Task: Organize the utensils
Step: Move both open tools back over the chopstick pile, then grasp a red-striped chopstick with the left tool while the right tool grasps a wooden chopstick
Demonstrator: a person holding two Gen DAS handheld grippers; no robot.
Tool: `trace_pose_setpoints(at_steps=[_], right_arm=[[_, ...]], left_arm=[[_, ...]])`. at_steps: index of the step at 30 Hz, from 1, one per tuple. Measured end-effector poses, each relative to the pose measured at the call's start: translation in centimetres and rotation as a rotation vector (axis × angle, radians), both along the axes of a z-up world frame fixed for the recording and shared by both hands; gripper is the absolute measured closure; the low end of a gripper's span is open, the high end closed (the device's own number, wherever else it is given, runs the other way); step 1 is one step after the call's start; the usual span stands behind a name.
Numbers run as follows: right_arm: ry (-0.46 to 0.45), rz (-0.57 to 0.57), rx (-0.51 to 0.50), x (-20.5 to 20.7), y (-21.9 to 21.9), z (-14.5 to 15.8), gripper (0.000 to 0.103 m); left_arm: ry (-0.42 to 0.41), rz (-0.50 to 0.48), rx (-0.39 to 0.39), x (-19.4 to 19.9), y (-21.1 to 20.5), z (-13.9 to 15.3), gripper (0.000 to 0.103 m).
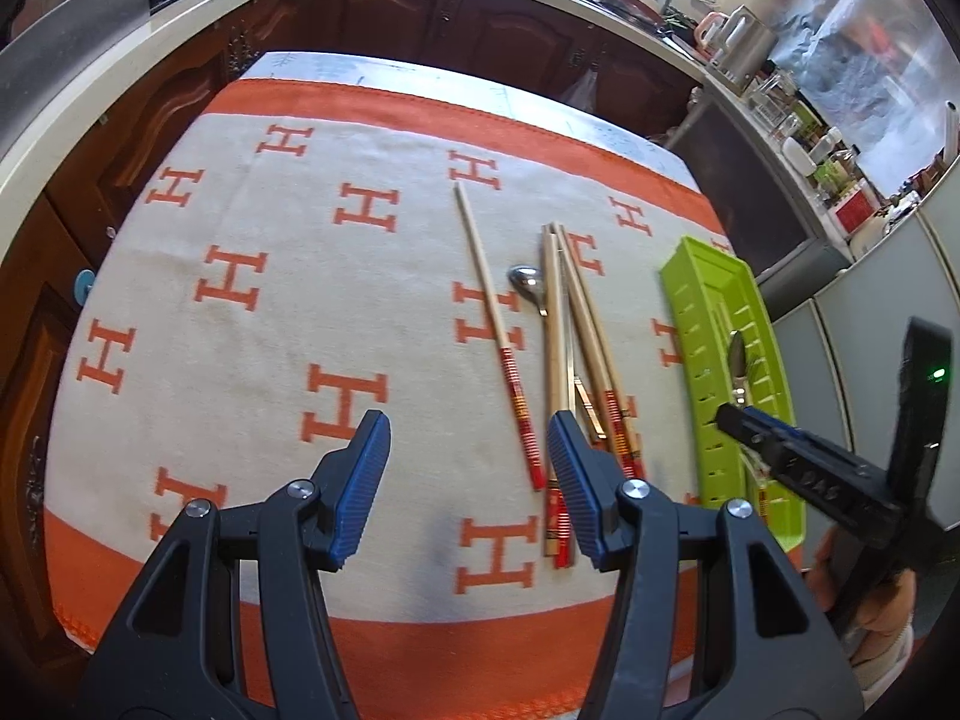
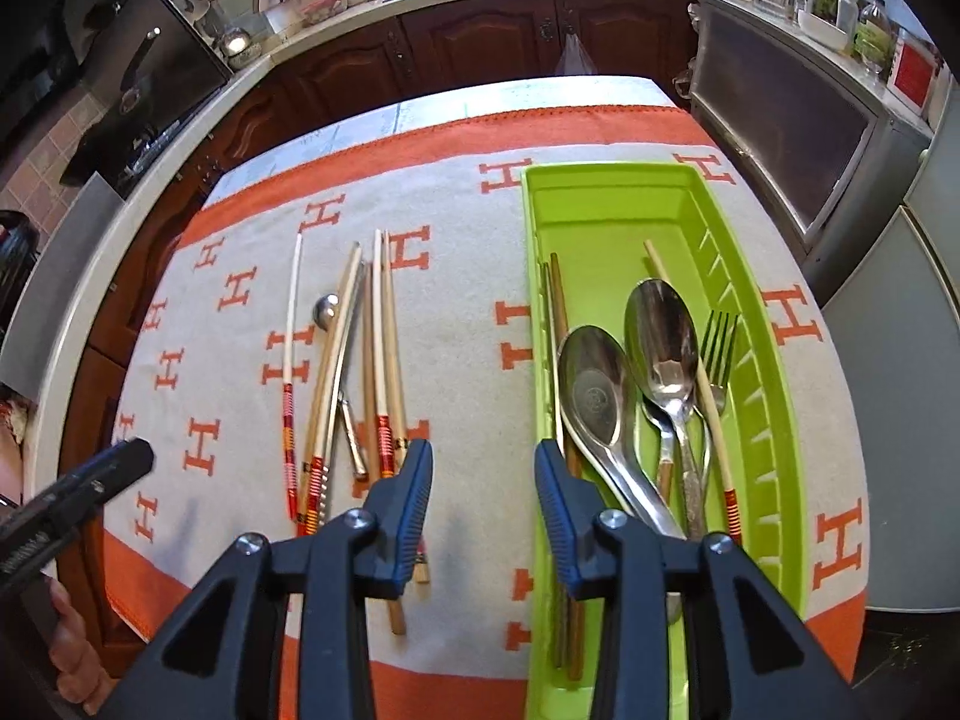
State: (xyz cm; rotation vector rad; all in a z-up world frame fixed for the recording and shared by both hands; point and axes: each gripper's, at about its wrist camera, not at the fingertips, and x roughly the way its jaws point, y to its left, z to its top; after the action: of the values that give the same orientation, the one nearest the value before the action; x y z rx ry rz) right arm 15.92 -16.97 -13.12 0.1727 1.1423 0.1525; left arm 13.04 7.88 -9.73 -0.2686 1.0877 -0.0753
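Hovering apart-jawed: left gripper over cloth, right gripper beside tray.

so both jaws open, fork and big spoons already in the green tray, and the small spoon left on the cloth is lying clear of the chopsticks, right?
Not quite. The small spoon is not clear of them: its handle runs under the bundle of chopsticks, as the right wrist view shows. The rest holds: left gripper and right gripper have their jaws open, and the fork and big spoons lie in the green tray.

Orange letter H repeated all over the cloth, edge to edge. Round stamp in one spoon, unreadable. Nothing else legible.
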Motion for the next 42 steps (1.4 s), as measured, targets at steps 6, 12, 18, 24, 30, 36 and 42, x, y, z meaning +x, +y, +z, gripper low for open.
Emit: trace_pose_setpoints(at_steps=[6,12,18,24,30,36,42], right_arm=[[-0.028,0.042,0.004,0.2,1.8,0.1,0.067],[-0.037,0.136,-0.01,1.1,4.3,-1.1,0.071],[-0.009,0.184,-0.064,2.7,5.5,-3.4,0.093],[0.013,0.198,-0.062,3.5,5.6,-4.5,0.094],[0.012,0.236,-0.087,3.8,6.4,-5.2,0.094],[-0.017,0.24,-0.108,4.3,6.9,-5.3,0.094],[-0.031,0.239,-0.111,4.3,7.0,-5.3,0.094]], left_arm=[[0.028,-0.01,0.004,0.5,0.2,-1.5,0.051],[0.043,-0.026,0.017,1.1,-0.2,-2.7,0.051],[0.064,-0.029,0.021,1.8,-0.3,-3.7,0.051],[0.078,-0.029,0.017,2.4,-0.2,-4.5,0.051],[0.09,-0.032,0.015,3.2,-0.5,-5.2,0.051],[0.074,-0.031,0.031,5.1,-1.3,-5.5,0.051],[0.066,-0.011,0.057,7.8,-2.4,-6.2,0.051]])
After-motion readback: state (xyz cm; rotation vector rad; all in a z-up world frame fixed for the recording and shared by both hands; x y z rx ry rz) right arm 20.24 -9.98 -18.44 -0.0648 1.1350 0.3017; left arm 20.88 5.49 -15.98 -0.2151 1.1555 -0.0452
